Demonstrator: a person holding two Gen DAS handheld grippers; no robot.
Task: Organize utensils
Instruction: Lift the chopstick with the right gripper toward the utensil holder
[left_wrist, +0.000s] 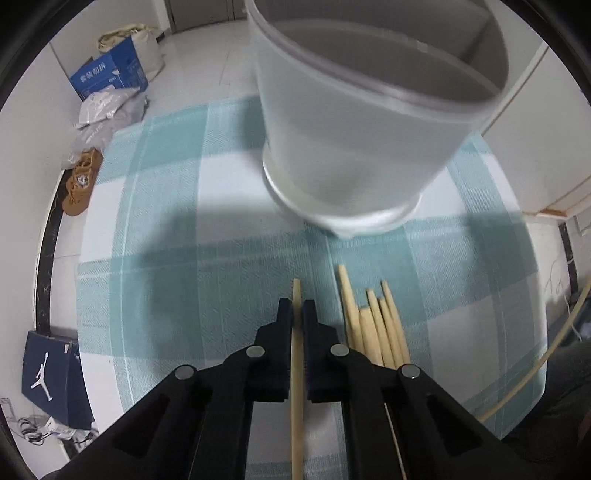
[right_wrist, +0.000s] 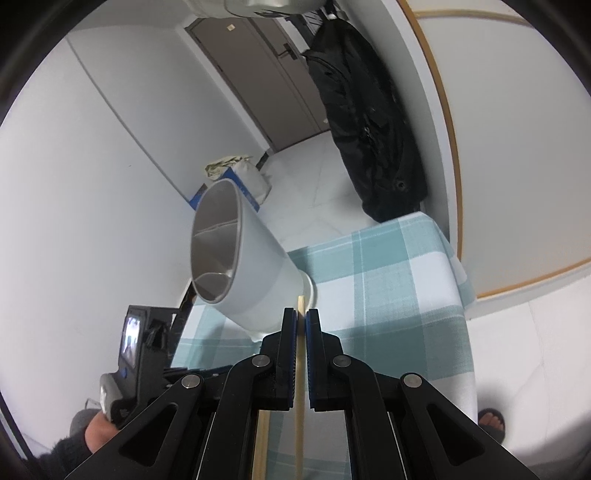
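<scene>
Chopsticks are split up: one chopstick (left_wrist: 296, 354) is clamped in the left gripper (left_wrist: 297, 310), its lower end cut off by the frame; another single stick (right_wrist: 300, 354) is pinched tight in the right gripper (right_wrist: 301, 319) (tip poking just past the jaws); a loose bundle of chopsticks (left_wrist: 373, 325) lies on the checked tablecloth (left_wrist: 155, 229), partly hidden behind the left gripper's arm; the white holder cup (left_wrist: 351, 140) stands beyond, its rim cropped in the left view; compartments inside are hard to make out.
</scene>
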